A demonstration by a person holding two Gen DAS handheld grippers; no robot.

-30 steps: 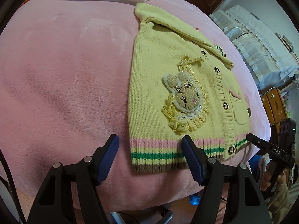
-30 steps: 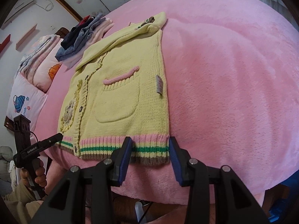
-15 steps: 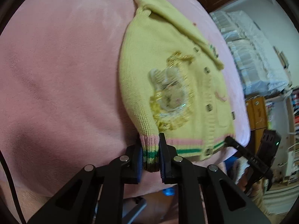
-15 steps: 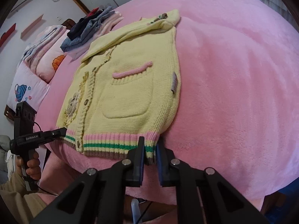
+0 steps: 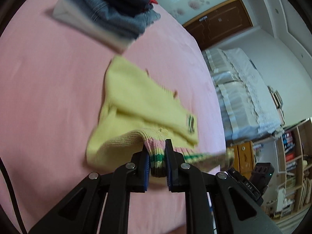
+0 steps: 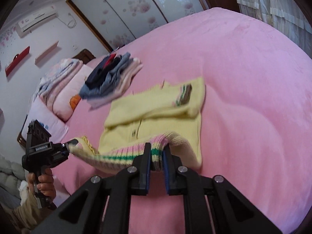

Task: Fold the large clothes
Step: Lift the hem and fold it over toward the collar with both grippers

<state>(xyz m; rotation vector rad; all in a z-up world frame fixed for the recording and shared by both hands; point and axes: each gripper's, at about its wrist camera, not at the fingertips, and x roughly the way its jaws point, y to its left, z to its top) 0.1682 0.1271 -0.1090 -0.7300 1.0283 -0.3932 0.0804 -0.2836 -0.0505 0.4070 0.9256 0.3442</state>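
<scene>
A yellow knitted cardigan (image 5: 136,105) (image 6: 156,107) with a pink, green and brown striped hem lies on the pink bed. My left gripper (image 5: 157,156) is shut on one corner of the hem. The other hem corner is pinched by my right gripper (image 6: 156,152), also shut. Both corners hang lifted above the bed, and the hem stretches between the two grippers. The lower half of the cardigan curls up over its upper half. The rabbit patch on the front is hidden. In the right wrist view the left gripper (image 6: 73,142) shows at the left, held by a hand.
A stack of folded clothes (image 5: 109,13) (image 6: 111,80) lies on the pink bed (image 5: 42,97) (image 6: 243,78) just beyond the cardigan. Pillows (image 6: 58,89) sit at the bed's head. A white-covered bed (image 5: 243,89) and a bookshelf (image 5: 292,156) stand beside it.
Both grippers closed on the hem corners and then lifted them up and forward over the cardigan. The garment, flat before, now bends over itself, and its front is hidden.
</scene>
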